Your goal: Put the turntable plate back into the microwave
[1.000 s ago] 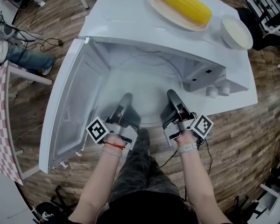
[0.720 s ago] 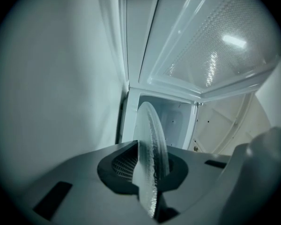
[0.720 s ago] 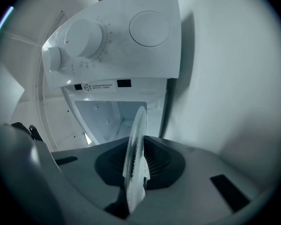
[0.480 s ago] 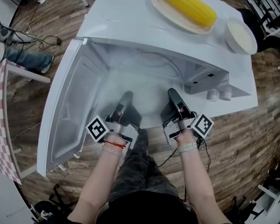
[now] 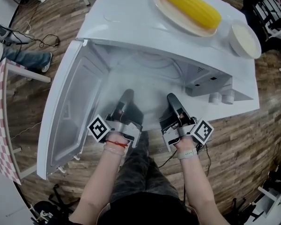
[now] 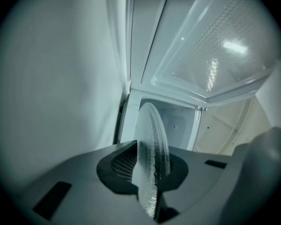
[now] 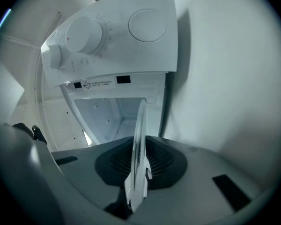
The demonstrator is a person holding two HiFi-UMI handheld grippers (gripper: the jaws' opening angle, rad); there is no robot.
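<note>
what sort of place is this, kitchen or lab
Likely a lab or recording room, not a home kitchen: loose cables lie on the wood floor near the microwave, and another person's legs show nearby.

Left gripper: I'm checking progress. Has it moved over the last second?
Yes, slightly. The left gripper, shut on the plate, has edged deeper into the microwave, judged against the door's hinge corner.

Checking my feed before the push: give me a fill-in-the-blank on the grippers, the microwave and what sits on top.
The left gripper and right gripper are both shut on the glass ____. The microwave has its door ____. On top, a dish holds yellow ____.
Missing: plate; open; corn.
</note>
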